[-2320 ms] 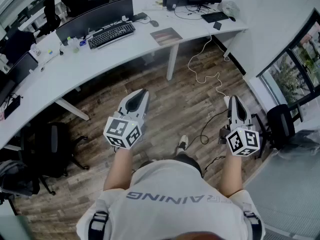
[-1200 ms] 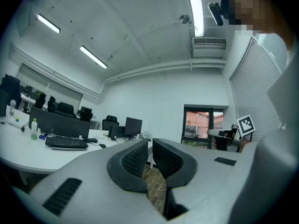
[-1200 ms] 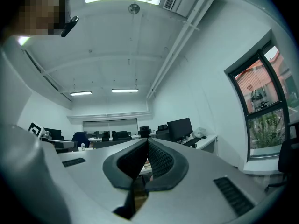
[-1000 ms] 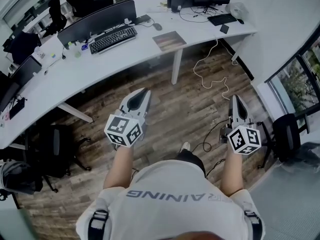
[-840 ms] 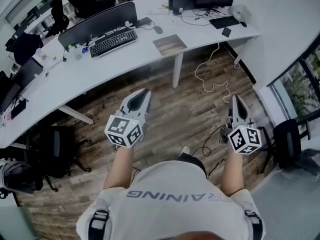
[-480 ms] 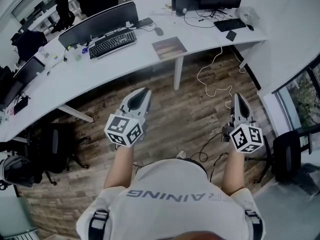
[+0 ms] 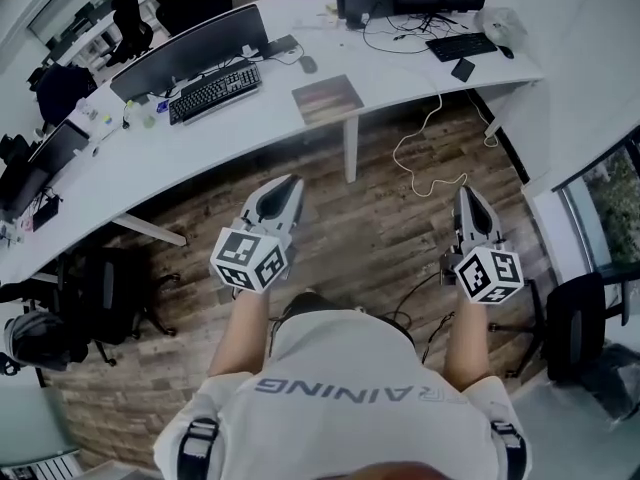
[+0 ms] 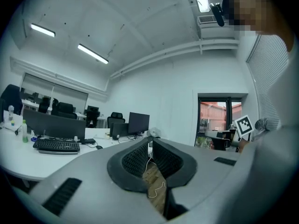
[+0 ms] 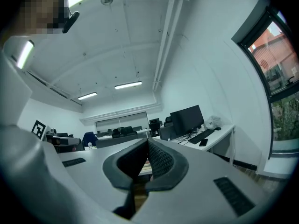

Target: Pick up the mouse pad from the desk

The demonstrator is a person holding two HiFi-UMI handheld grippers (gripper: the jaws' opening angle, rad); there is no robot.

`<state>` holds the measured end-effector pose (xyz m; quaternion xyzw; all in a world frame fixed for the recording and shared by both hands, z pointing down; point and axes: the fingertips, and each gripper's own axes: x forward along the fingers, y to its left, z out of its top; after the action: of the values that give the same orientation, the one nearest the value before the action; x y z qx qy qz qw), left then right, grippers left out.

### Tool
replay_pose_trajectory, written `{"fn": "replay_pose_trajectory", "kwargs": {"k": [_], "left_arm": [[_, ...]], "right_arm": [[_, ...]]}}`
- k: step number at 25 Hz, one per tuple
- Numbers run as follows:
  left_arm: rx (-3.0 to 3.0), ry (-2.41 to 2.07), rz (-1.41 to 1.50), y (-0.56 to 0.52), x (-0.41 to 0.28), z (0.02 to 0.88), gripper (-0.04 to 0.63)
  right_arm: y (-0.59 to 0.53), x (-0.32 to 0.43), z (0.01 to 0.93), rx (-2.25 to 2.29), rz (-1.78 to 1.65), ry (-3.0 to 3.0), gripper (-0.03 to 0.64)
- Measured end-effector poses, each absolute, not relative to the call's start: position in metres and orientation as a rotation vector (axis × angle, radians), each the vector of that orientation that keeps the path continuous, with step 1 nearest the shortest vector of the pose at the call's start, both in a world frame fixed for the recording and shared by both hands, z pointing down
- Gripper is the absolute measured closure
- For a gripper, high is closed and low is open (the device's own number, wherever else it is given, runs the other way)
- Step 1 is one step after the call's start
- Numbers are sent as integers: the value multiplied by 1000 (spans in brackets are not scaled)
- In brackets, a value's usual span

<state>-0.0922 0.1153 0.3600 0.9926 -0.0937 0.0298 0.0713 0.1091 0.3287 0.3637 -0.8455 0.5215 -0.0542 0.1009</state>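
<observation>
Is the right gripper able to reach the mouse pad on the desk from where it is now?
Probably not yet: the right gripper hangs over the wooden floor, short of the desk where the mouse pad lies. Nothing blocks the way.

Open-plan office. Long curved white worktop [image 7: 130,158] bearing monitors [image 7: 190,46], keyboards [image 7: 215,91] and a mouse [image 7: 308,64]. Black swivel chairs [image 7: 105,293] on a wood-plank floor [image 7: 330,218]. Strip lights [image 8: 92,53] on a white ceiling. Further rows of desks and chairs behind.
</observation>
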Motion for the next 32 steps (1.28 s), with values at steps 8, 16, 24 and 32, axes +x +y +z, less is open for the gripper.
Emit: {"fn": "replay_pose_trajectory", "kwargs": {"k": [8,16,24,32], "left_arm": [[2967,-221,109,97,-29,375,543],[2957,-190,98,46,39,374,543],[2931,-289,81,-54,75,370,543],[2900,-389,100,-153,92,383,543]], "right_arm": [[319,162,379,-2530,-191,1503,597],[272,226,375,-2567,-202,1494,597],[162,278,366,-2553,-216,1592,597],[33,295,372,-2468,-215,1753,597]]}}
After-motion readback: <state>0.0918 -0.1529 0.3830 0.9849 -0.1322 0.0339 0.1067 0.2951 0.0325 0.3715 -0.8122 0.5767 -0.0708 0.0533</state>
